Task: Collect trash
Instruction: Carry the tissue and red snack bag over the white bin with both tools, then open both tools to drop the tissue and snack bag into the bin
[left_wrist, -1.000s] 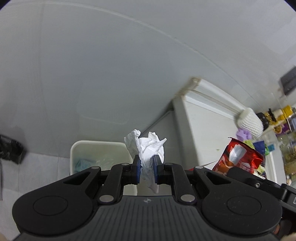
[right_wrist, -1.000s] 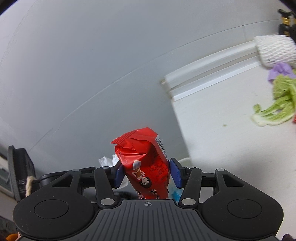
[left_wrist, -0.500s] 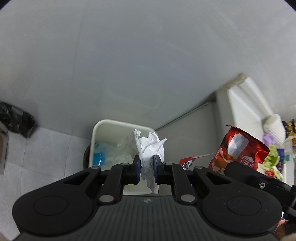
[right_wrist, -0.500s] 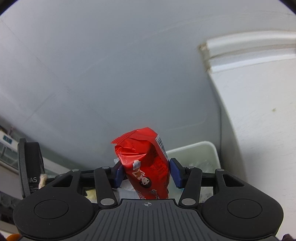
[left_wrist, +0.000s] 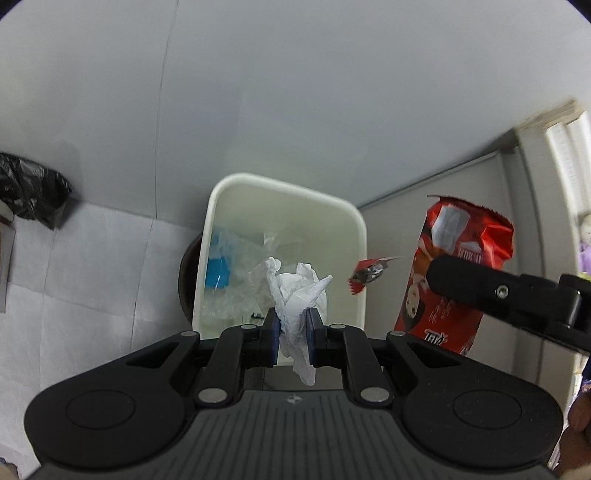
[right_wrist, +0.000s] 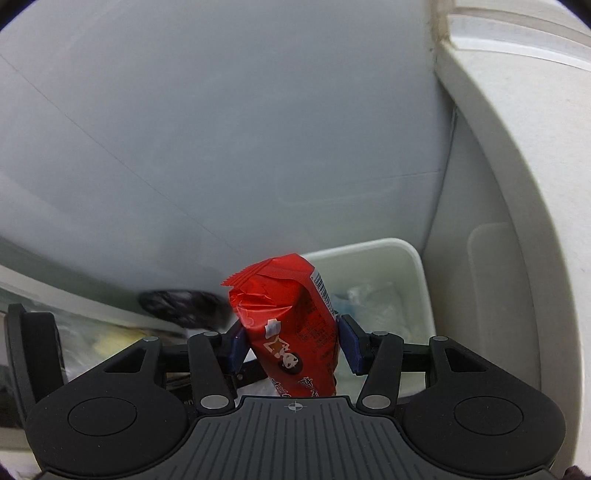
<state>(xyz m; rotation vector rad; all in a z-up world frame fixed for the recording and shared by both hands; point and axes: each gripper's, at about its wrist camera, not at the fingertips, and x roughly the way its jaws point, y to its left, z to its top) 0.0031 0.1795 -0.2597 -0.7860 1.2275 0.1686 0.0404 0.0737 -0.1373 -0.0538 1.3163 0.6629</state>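
A crumpled tissue (left_wrist: 295, 295) is pinched in the left tool (left_wrist: 291, 334) above the bin (left_wrist: 284, 192) at centre frame for dropping; a red snack packet (right_wrist: 295, 325) is clamped in the right tool (right_wrist: 293, 349)

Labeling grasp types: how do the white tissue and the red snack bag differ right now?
Material: the tissue is crumpled white paper; the snack bag is glossy red printed foil.
Bulk: the tissue is pinched thin between nearly closed jaws of the left gripper; the snack bag fills much wider jaws of the right gripper.
Shape: the tissue is a ragged wad; the snack bag is a puffy pouch.
Shared: both are gripped over the white bin.
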